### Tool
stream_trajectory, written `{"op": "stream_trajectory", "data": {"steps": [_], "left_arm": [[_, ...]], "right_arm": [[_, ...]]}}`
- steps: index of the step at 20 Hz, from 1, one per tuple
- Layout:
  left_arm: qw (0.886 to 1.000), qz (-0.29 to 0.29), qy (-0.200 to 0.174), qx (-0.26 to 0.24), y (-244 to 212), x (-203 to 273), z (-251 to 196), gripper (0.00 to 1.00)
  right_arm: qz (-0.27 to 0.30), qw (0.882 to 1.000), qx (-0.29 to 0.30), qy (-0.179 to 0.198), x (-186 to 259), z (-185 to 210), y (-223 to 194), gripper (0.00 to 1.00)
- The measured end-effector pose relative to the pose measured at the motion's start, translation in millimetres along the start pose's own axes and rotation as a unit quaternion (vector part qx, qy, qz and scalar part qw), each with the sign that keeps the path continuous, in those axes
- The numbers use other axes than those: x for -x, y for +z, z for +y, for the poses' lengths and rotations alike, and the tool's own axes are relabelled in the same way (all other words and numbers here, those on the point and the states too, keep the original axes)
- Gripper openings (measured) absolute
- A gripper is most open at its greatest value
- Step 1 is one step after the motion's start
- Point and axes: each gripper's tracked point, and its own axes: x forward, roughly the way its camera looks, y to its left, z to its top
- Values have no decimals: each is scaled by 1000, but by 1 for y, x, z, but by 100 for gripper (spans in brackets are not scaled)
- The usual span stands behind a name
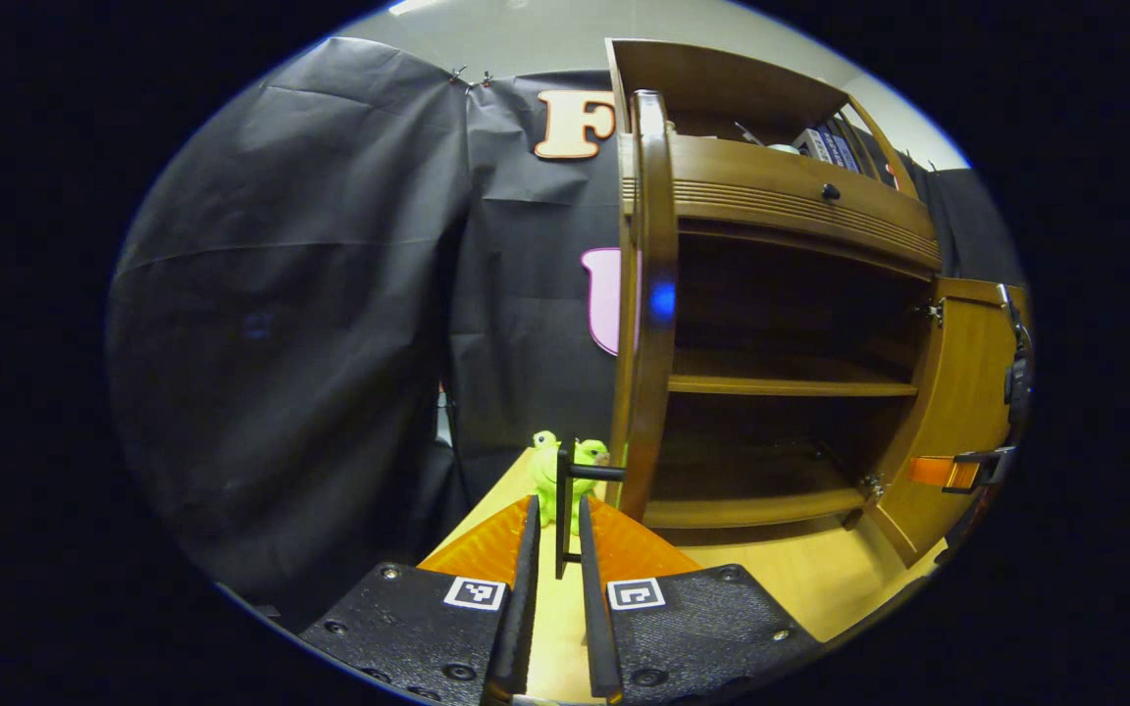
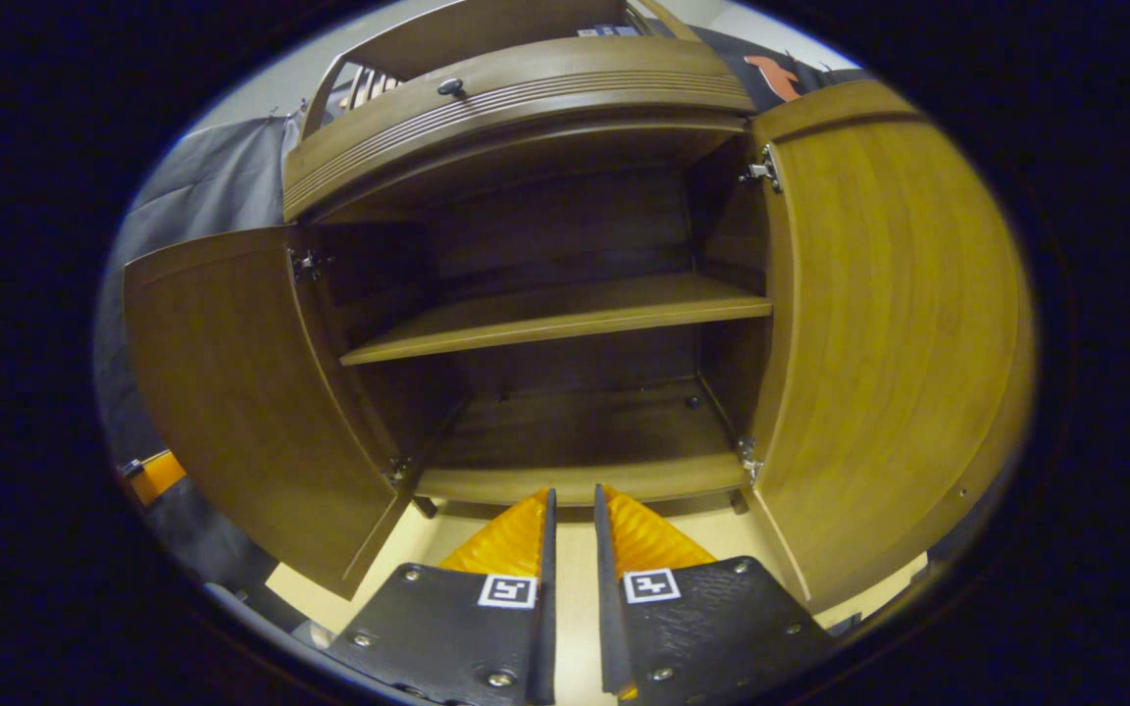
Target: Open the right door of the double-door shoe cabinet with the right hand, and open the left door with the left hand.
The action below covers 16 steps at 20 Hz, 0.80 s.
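The brown shoe cabinet (image 2: 526,108) stands with both doors swung open. In the left gripper view the left door (image 1: 650,294) shows edge-on, and its black handle (image 1: 562,510) stands between the fingers of my left gripper (image 1: 558,505), with a slim gap on each side. In the right gripper view the left door (image 2: 231,392) and right door (image 2: 898,343) flank the bare inner shelf (image 2: 565,314). My right gripper (image 2: 572,495) hovers in front of the cabinet's bottom edge, narrowly open and holding nothing. The right gripper (image 1: 982,471) also appears beside the right door (image 1: 962,412).
A green frog toy (image 1: 545,461) sits on the pale wooden table (image 1: 800,579) just behind the left door's handle. A drawer with a dark knob (image 2: 449,86) tops the cabinet, and books (image 1: 825,145) lie on the open top shelf. Black cloth hangs behind.
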Motion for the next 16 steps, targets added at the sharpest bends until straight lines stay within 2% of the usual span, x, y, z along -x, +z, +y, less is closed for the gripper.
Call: {"op": "stream_trajectory", "data": {"steps": [2, 3, 4, 5, 8, 11, 12, 13, 16], "left_arm": [[1000, -1, 8, 5, 5, 7, 7, 25], [1000, -2, 6, 11, 7, 11, 8, 17], [1000, -3, 4, 16, 7, 14, 8, 18], [1000, -3, 0, 15, 8, 18, 8, 25], [1000, -7, -7, -3, 9, 22, 3, 25], [999, -26, -26, -5, 31, 32, -9, 25], [999, -33, -34, -2, 37, 35, -14, 22], [998, -41, -43, 1, 45, 36, -21, 25], [995, -63, -73, 5, 63, 37, -43, 25]], "right_arm": [[0, 1000, -2, 5, -3, 7, 0, 18], [-1, 1000, -3, 7, -5, 11, 0, 18], [-1, 1000, -2, 9, -6, 16, 0, 18], [-2, 1000, 0, 12, -8, 21, 0, 18], [-6, 1000, 5, 15, -7, 29, 3, 18], [-12, 1000, 7, 16, -2, 33, 8, 18], [-16, 1000, 7, 16, 1, 33, 12, 18], [-22, 1000, 7, 13, 4, 30, 15, 18], [-44, 999, 8, 2, 17, 23, 34, 18]]}}
